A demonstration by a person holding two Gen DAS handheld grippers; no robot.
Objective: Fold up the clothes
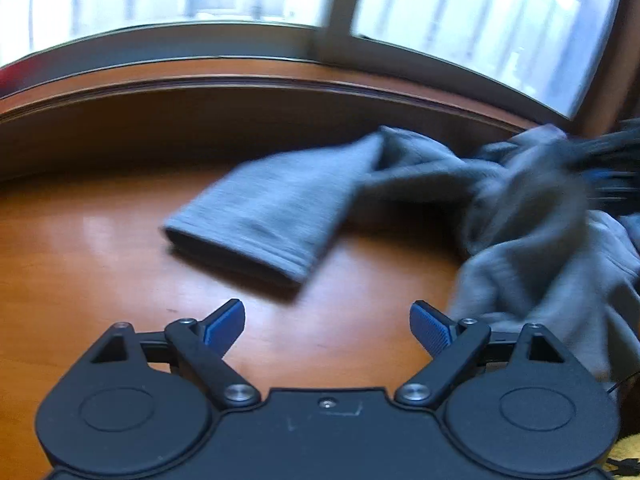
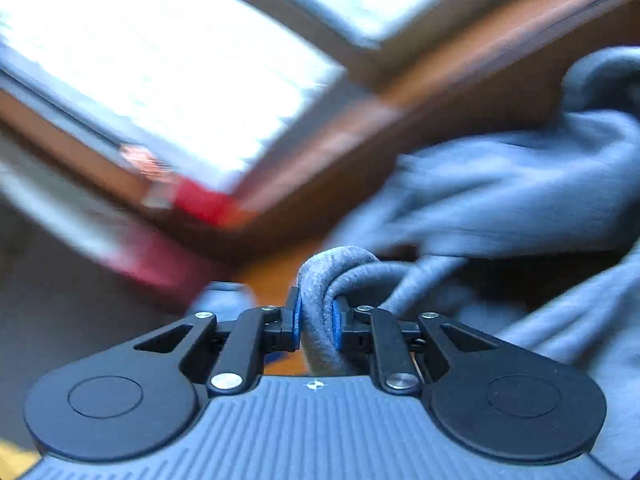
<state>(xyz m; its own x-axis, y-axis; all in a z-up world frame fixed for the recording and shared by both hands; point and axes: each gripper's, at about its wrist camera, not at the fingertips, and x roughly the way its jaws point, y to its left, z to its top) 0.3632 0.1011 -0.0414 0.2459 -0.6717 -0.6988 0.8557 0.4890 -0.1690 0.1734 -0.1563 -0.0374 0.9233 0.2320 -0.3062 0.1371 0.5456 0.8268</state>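
right hand-held gripper (image 2: 316,324) clamps grey garment (image 2: 500,196) | left hand-held gripper (image 1: 327,326) spread, beside it

We cannot tell what kind of garment the grey garment (image 1: 520,240) is: its right part runs off the edge of the left wrist view, and motion blur smears its upper folds. Only one sleeve (image 1: 260,216) reads clearly. A dark shape (image 1: 612,168) at the right edge is too blurred for us to name. In the right wrist view nearly everything beyond the right gripper (image 2: 316,320) is streaked: the window (image 2: 168,72) shows only as white glare, and a red object (image 2: 200,200) below it we cannot identify. The fold of cloth between the blue pads (image 2: 295,320) hides their inner faces, and the garment continues past the right edge.
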